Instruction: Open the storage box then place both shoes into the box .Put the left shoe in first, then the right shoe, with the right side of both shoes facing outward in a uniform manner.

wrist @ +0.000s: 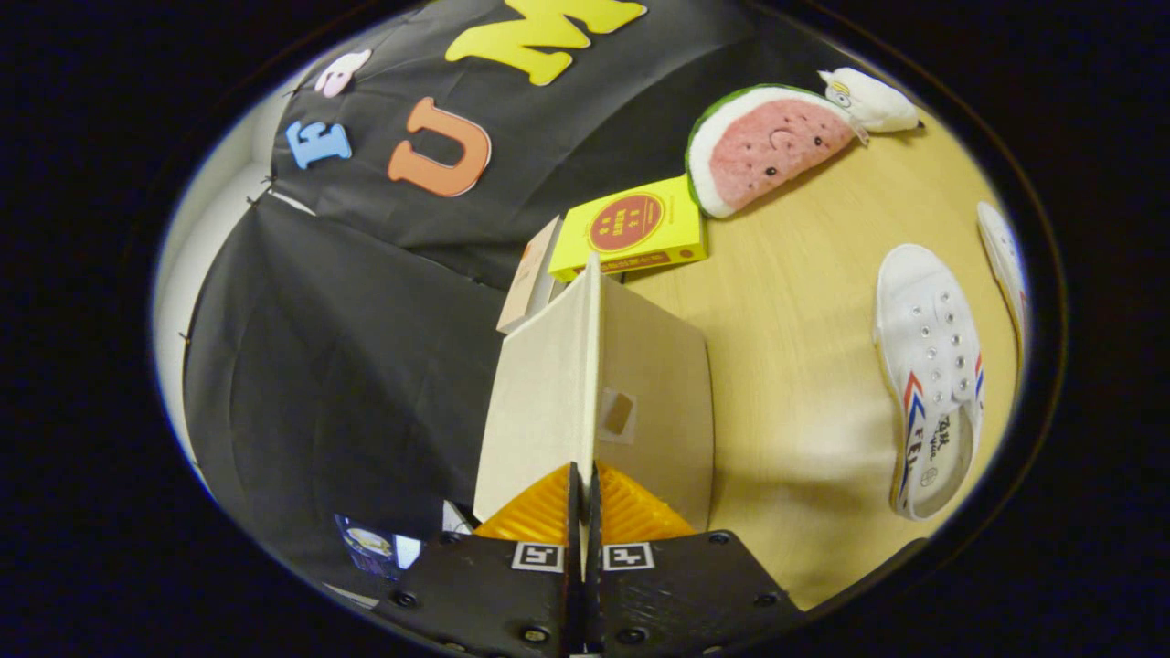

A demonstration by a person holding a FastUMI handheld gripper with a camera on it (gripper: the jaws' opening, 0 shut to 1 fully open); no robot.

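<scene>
My gripper (585,482) is shut on the thin front edge of the beige storage box lid (541,402), which runs edge-on straight ahead from between the fingers. A beige panel of the storage box (660,402), with a small rectangular patch, lies just to the right of that edge. On the wooden table (795,329), well to the right of the fingers, a white canvas shoe (928,384) with red and blue stripes lies with its opening toward me. Beyond it, a second white shoe (1001,251) is partly in view.
A yellow flat box (635,228) and a small cardboard box (530,274) sit just past the storage box. A watermelon-slice plush (763,151) and a white plush toy (868,99) lie farther back. Black cloth wall (347,366) stands close on the left.
</scene>
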